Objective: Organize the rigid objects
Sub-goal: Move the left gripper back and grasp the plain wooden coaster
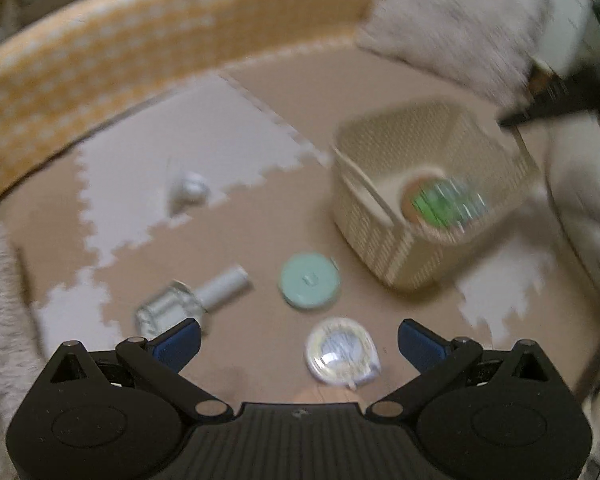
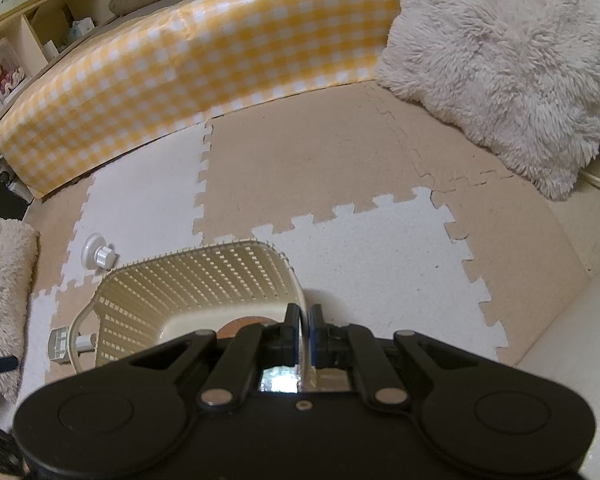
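The right claw [image 2: 305, 334] is pinched narrow on the cream basket's [image 2: 188, 280] thin rim. The left claw [image 1: 299, 344] gapes wide above a clear round case [image 1: 342, 351]. The basket holds a blurred green-labelled disc [image 1: 444, 202]. Only the left view shows the teal lid [image 1: 310, 280] on the floor mat [image 1: 244, 236].

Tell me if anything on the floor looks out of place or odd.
Several items lie loose on the floor mat outside the basket: a teal disc, a clear round case and a white tube. Nothing looks spilled or broken.
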The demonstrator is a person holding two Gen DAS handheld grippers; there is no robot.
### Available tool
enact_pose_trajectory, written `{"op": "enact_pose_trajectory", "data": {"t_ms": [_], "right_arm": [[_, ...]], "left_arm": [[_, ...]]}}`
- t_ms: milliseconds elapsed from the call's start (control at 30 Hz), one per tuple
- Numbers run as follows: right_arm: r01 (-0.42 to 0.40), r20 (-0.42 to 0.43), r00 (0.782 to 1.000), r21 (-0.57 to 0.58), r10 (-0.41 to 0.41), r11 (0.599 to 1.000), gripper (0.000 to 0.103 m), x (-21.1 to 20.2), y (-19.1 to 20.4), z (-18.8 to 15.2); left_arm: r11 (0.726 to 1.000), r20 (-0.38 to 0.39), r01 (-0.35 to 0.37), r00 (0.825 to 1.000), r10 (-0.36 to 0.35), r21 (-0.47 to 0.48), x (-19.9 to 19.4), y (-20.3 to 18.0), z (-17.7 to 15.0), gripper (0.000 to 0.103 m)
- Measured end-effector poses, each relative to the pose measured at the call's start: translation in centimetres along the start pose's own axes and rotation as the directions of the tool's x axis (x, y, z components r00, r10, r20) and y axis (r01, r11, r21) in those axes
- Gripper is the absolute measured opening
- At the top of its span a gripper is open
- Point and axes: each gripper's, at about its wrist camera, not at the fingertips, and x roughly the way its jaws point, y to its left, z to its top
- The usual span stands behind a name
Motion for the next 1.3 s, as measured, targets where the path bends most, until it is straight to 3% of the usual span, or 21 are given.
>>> {"op": "enact_pose_trajectory", "data": {"t_ms": [100, 200, 367, 600, 1067, 1133, 1200, 1300], "right_arm": [[0.001, -0.003, 1.000, -0.001, -0.001, 1.000, 0.005, 0.0, 0.0, -0.1], [0.005, -0.009, 1.000, -0.007, -0.005, 1.000, 0.005, 0.1, 0.1, -0.1], [0.011, -0.015, 1.000, -0.014, -0.011, 1.000, 0.005, 0.1, 0.2, -0.3], [0.014, -0.019, 1.000, -0.018, -0.015, 1.000, 0.005, 0.2, 0.3, -0.3], [0.016, -0.019, 1.000, -0.022, -0.016, 1.000, 0.005, 0.2, 0.2, -0.3], [0.016, -0.019, 1.000, -0.021, -0.016, 1.000, 0.005, 0.2, 0.2, -0.3], [0.015, -0.018, 1.000, -0.021, -0.016, 1.000, 0.005, 0.2, 0.2, -0.3], [0.015, -0.019, 1.000, -0.021, -0.016, 1.000, 0.005, 0.2, 0.3, -0.3]], "left_arm": [[0.991, -0.065, 0.068, 0.996, -0.061, 0.112, 1.1, -0.9, -1.0, 0.103], [0.972, -0.164, 0.142, 0.980, -0.111, 0.188, 2.3, -2.1, -1.8, 0.103], [0.965, -0.229, 0.153, 0.968, -0.103, 0.214, 3.4, -2.5, -2.6, 0.101], [0.968, -0.298, 0.130, 0.952, -0.062, 0.215, 4.9, -2.0, -3.3, 0.084], [0.969, -0.325, 0.119, 0.945, -0.043, 0.218, 5.7, -1.8, -3.5, 0.081], [0.972, -0.326, 0.117, 0.944, -0.045, 0.205, 5.8, -1.7, -3.4, 0.077], [0.977, -0.322, 0.113, 0.945, -0.050, 0.183, 5.6, -1.5, -3.1, 0.068], [0.981, -0.305, 0.080, 0.952, -0.023, 0.175, 5.3, -1.3, -2.8, 0.068]]}}
